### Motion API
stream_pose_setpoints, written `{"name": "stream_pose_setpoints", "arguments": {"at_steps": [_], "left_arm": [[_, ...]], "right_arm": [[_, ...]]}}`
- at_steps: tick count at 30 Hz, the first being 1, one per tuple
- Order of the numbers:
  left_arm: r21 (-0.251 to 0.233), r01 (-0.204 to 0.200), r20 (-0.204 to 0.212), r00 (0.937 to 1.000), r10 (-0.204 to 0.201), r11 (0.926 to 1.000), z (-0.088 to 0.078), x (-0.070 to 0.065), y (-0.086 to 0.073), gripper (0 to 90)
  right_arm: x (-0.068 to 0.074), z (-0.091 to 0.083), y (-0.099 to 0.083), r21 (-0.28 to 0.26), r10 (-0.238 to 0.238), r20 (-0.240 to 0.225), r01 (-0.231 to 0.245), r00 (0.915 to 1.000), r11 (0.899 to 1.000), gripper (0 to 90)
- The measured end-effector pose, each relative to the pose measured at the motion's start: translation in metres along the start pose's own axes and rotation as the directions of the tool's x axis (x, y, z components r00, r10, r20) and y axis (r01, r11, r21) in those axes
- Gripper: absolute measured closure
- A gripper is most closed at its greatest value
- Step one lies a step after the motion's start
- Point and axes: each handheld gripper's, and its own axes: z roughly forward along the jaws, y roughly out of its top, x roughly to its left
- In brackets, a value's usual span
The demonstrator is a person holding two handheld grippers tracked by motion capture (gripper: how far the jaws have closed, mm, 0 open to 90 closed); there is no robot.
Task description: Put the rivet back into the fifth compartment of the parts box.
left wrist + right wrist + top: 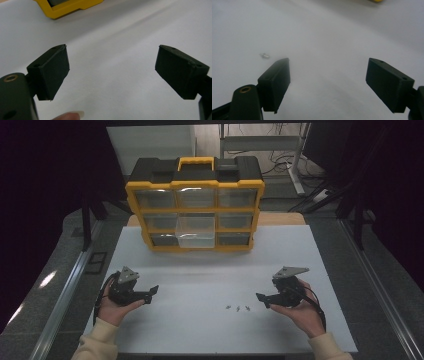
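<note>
High view: three screws lie lower centre on the worktop, just beside the right claw, empty.

Left claw view: wide open, empty.

Right claw view: gaping; a screw left; approach judged next.

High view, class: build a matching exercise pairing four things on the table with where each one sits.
Things:
1. organiser box
2. small screws
3. left hand-held gripper
4. pulled-out clear drawer

Places:
A. near left of the table
B. far edge of the table
C. middle column of the box
D. beside the right hand-held gripper

Pairs: 1-B, 2-D, 3-A, 4-C
</note>
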Motion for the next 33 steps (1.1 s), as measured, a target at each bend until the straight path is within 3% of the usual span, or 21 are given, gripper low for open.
{"name": "stream_pose_setpoints", "arguments": {"at_steps": [7, 11, 29, 33], "left_arm": [[0.001, 0.003, -0.002, 1.0, -0.003, 1.0, 0.0, 0.0, 0.0, 12.6], [0.008, -0.005, -0.001, 1.0, 0.005, 1.0, 0.001, -0.002, 0.0, 12.6], [0.006, -0.005, -0.002, 1.0, 0.005, 1.0, 0.0, -0.001, -0.001, 12.6], [0.006, -0.004, -0.004, 1.0, 0.004, 1.0, 0.0, -0.001, -0.001, 12.6]], "right_arm": [[0.013, 0.009, 0.003, 0.055, -0.041, -0.037, 0.043, 0.9985, 0.998, 21.1], [0.023, 0.021, 0.004, 0.104, -0.094, -0.047, 0.098, 0.9945, 0.99, 22.4], [0.04, 0.048, 0.003, 0.21, -0.141, -0.055, 0.15, 0.9885, 0.966, 36.0], [0.041, 0.051, 0.002, 0.216, -0.131, -0.07, 0.143, 0.9889, 0.966, 39.3]]}}
